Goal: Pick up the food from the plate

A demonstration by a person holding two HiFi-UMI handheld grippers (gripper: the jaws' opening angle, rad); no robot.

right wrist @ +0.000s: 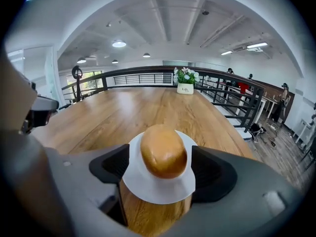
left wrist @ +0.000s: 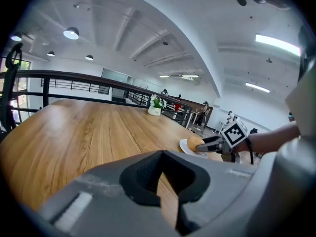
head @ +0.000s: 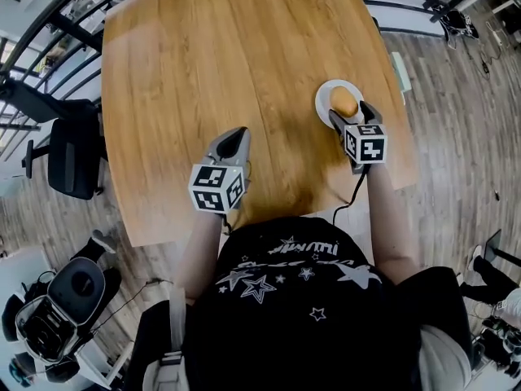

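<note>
Right gripper view: right gripper (right wrist: 160,172) jaws wide apart, flanking bread roll (right wrist: 164,151) on white plate (right wrist: 148,190), roll untouched. Left gripper (head: 234,137) closed, empty, over wooden table (head: 203,72).

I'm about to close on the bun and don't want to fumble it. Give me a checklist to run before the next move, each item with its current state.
1. Right gripper jaws wider than the bun: ok.
2. Bun centred between those jaws: ok.
3. Pads pressing the bun: not ok, gaps on both sides.
4. Jaws far enough along the bun: cannot tell.
5. Bun alone on the plate: ok.
6. Left gripper out of the way: ok, shut, empty, over the table, apart from the plate.
</note>
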